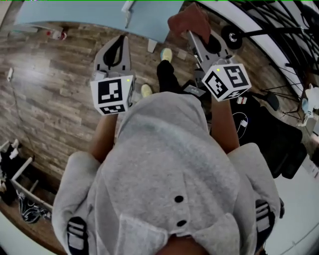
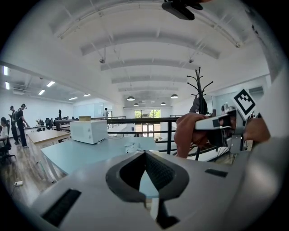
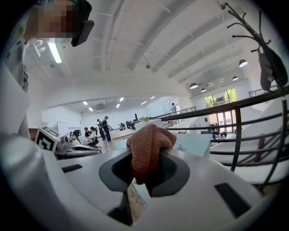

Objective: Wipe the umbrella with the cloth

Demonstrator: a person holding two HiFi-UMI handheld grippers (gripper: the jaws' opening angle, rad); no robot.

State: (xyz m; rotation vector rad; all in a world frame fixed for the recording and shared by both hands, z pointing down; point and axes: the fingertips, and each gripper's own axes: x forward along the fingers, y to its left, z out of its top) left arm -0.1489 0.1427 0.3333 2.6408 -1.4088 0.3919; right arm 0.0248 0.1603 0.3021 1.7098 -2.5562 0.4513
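Observation:
My right gripper (image 1: 193,36) is shut on a rust-brown cloth (image 1: 189,20), which bunches over the jaw tips. In the right gripper view the cloth (image 3: 146,151) hangs pinched between the two pads. My left gripper (image 1: 121,42) is held level beside it, shut with nothing in it; its pads meet at the tip (image 2: 145,155). The left gripper view shows the right gripper (image 2: 201,128) with the cloth (image 2: 186,135) off to the right. Black fabric with a white print (image 1: 259,132) lies on the floor at right; I cannot tell if it is the umbrella.
A light blue table (image 1: 75,12) stands ahead, with a white box-shaped appliance (image 2: 88,131) on it. A black railing (image 2: 171,131) and a coat stand (image 2: 199,94) are to the right. Shoes and a small rack (image 1: 15,174) sit at lower left. People work at distant desks (image 3: 97,131).

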